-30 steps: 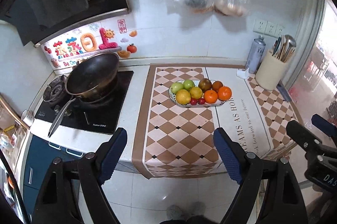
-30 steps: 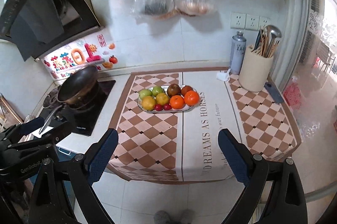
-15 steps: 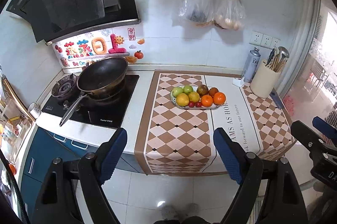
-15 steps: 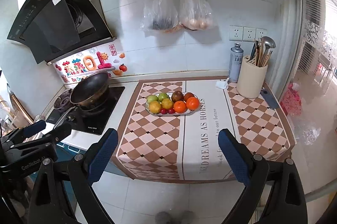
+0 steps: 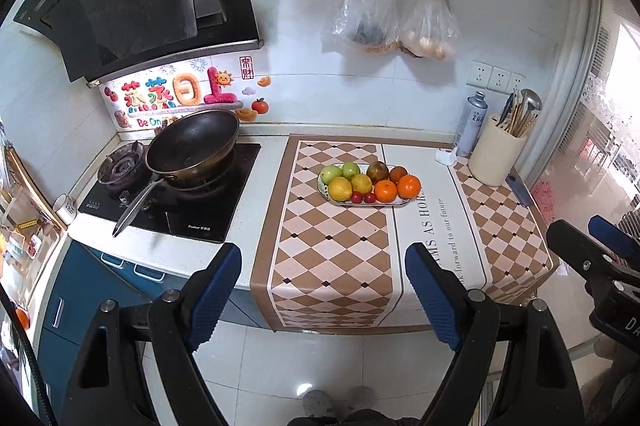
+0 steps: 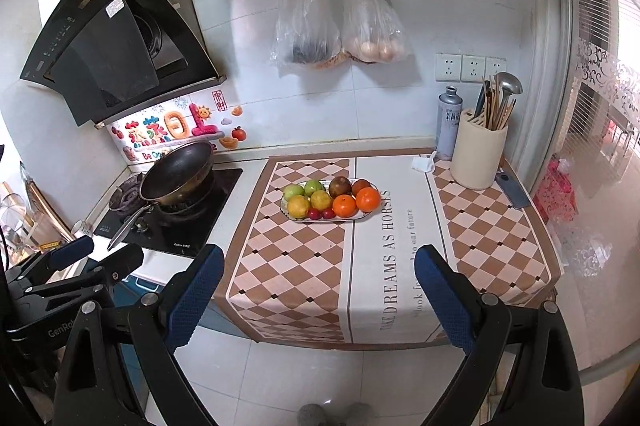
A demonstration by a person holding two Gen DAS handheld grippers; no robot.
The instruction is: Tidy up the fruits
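L wrist view: left gripper (image 5: 324,300) jaws spread, nothing between, off the counter. Fruit plate (image 5: 402,203) at 12 o'clock on checkered mat (image 5: 328,250); wok (image 5: 192,148) at 10.
R wrist view: right gripper (image 6: 320,300) spread, empty. Plate of fruit at 12; utensil holder (image 6: 478,156) at 2.

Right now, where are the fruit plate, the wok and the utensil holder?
fruit plate (image 6: 362,217), right wrist view, on its front rim.
wok (image 6: 176,170), right wrist view, on its dark inside.
utensil holder (image 6: 478,156), right wrist view, on its cream wall.
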